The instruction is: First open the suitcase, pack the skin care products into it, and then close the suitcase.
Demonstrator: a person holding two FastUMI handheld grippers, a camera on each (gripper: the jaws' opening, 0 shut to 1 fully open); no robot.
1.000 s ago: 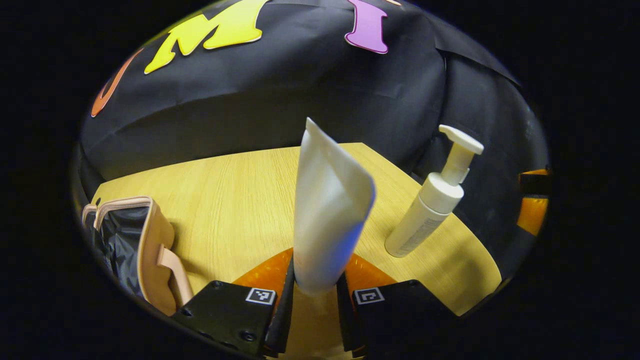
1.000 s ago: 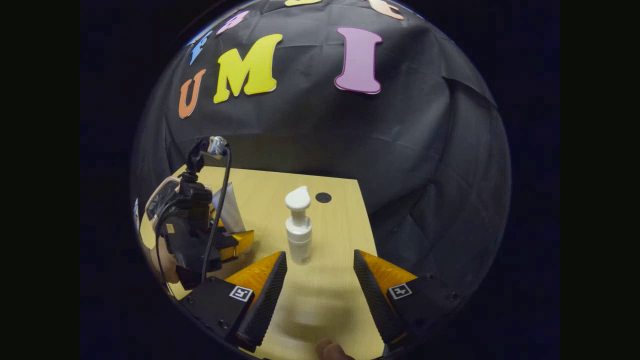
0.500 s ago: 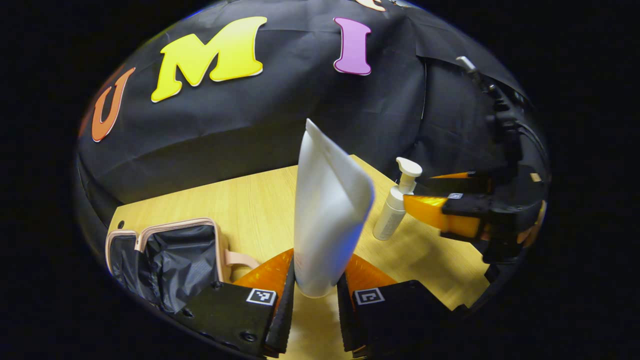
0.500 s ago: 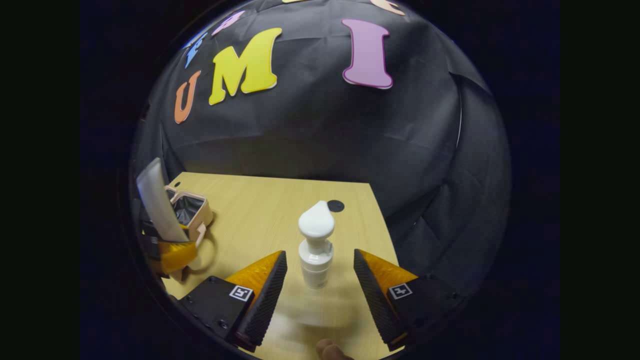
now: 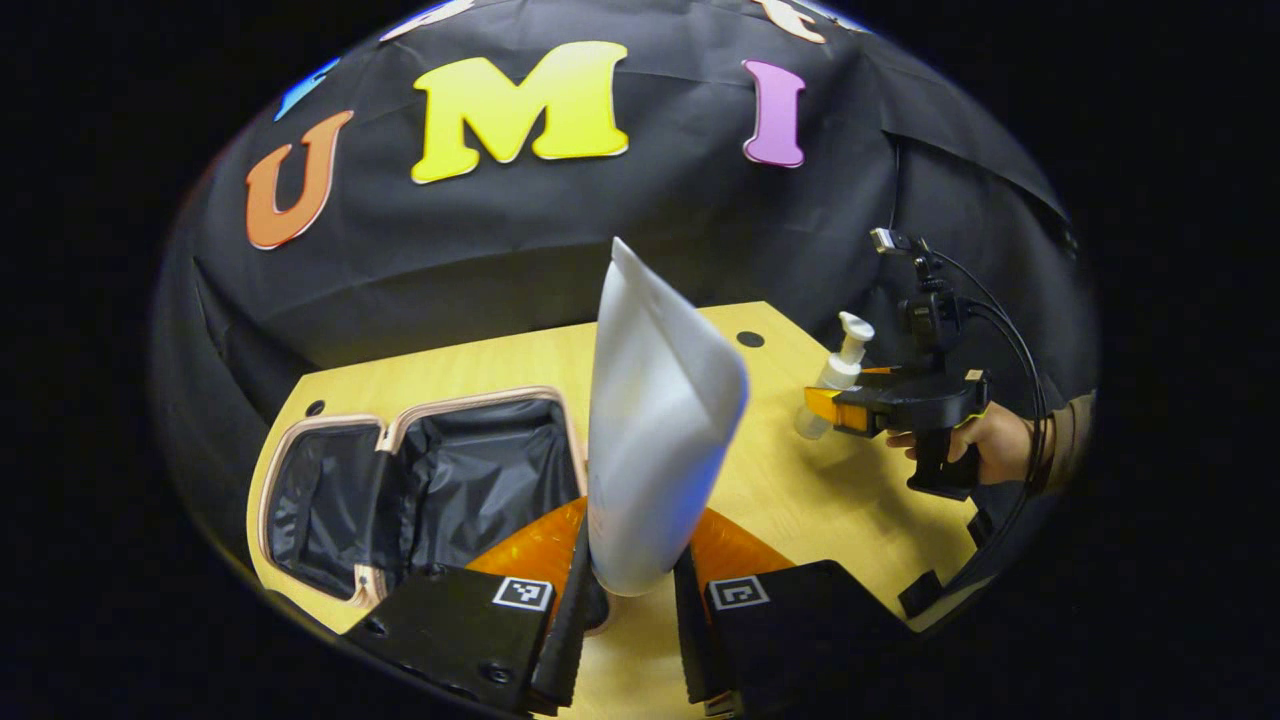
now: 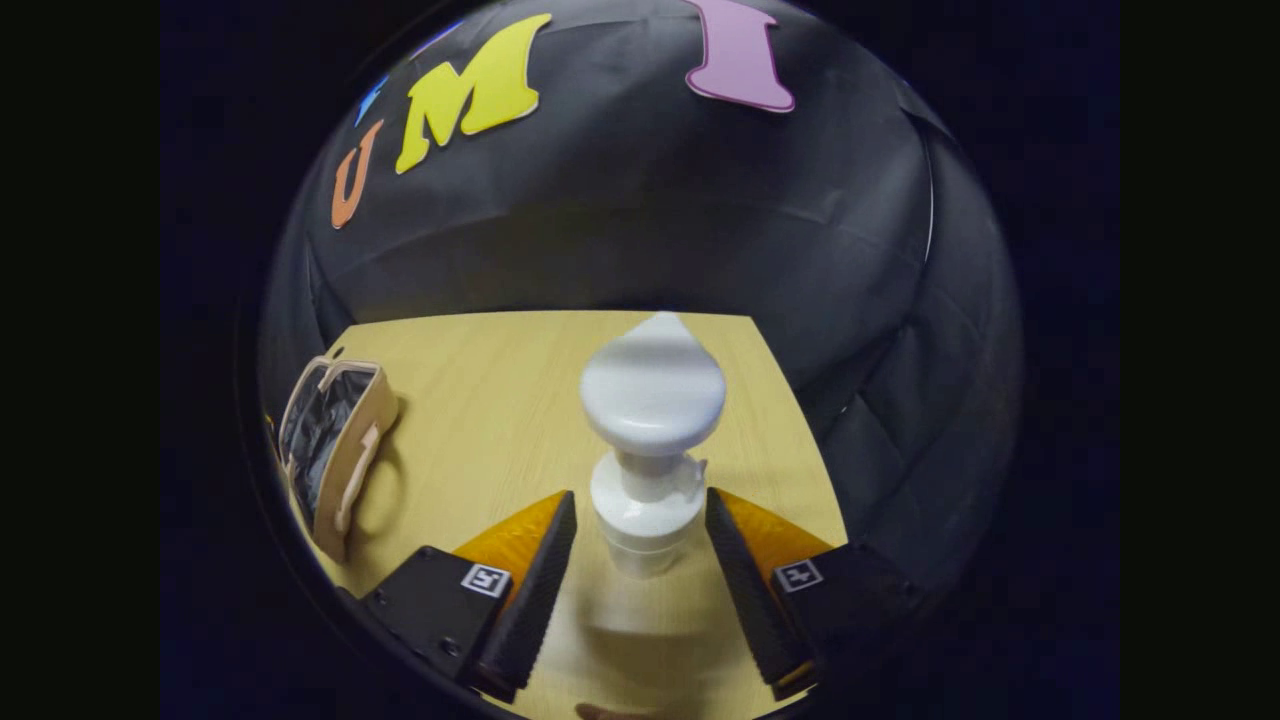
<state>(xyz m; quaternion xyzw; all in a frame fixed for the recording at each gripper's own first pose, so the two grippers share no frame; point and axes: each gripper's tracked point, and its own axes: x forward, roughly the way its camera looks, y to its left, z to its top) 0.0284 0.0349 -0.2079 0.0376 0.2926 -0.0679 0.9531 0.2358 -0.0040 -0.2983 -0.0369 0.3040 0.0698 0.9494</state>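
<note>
The suitcase (image 5: 420,480) is seen lying open on the wooden surface (image 5: 800,500) in the left gripper view, its two halves spread flat and lined with dark crinkled fabric inside a pale pink rim. Its near edge is cut off behind the left gripper (image 5: 630,600), so the lower corners cannot be made out. In the right gripper view the same suitcase (image 6: 335,450) is seen at the far left, squeezed by the lens, with a handle on its side.

A white tube (image 5: 655,440) is held upright between the left gripper's jaws, which are closed on its lower end; the cap end is hidden between the fingers, and the flat crimped end points up. The tube is held over the surface just right of the suitcase.

A white pump bottle (image 6: 650,460) stands upright on the surface to the right, well apart from the suitcase. In the right gripper view it is placed between the right gripper's (image 6: 640,590) jaws, which are spread with a narrow gap on each side of the bottle's shoulder; contact is not seen. The bottle's base is blurred and hidden low in that view. From the left gripper view, the bottle (image 5: 835,385) is partly covered by the right gripper (image 5: 830,408), held by a hand (image 5: 985,445) with a sleeve at the edge. Cables hang from that gripper.
</note>
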